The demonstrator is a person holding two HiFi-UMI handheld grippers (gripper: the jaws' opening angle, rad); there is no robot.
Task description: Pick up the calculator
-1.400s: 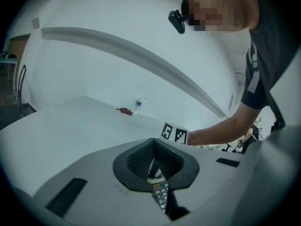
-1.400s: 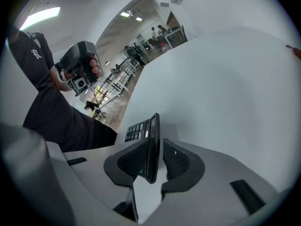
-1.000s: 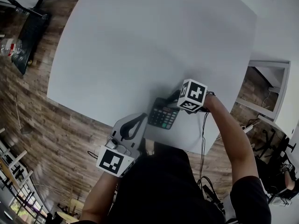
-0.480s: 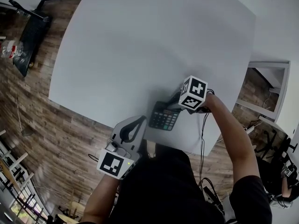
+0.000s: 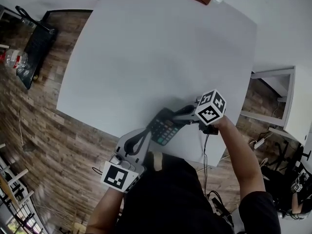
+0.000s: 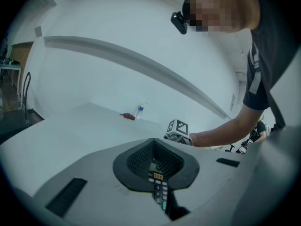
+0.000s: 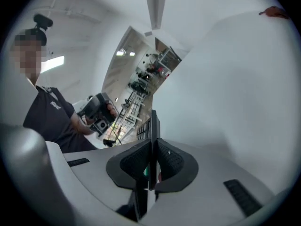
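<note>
Calculator [image 5: 163, 129] sits tilted above the near edge of the table [image 5: 161, 48], apparently clear of it, spanned by both tools.
Right gripper [image 7: 151, 149]: pads clamped on its thin edge.
Left gripper [image 6: 154, 157]: pads closed on its near-left end, keys showing between them.
Judgement: lift stage, pickup looks achieved. Next move calls for a firm, level hold without twisting.

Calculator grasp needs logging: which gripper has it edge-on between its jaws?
The right gripper: the calculator stands edge-on between its jaws and pokes past them. The left gripper shows a strip of keys between its jaws instead.
</note>
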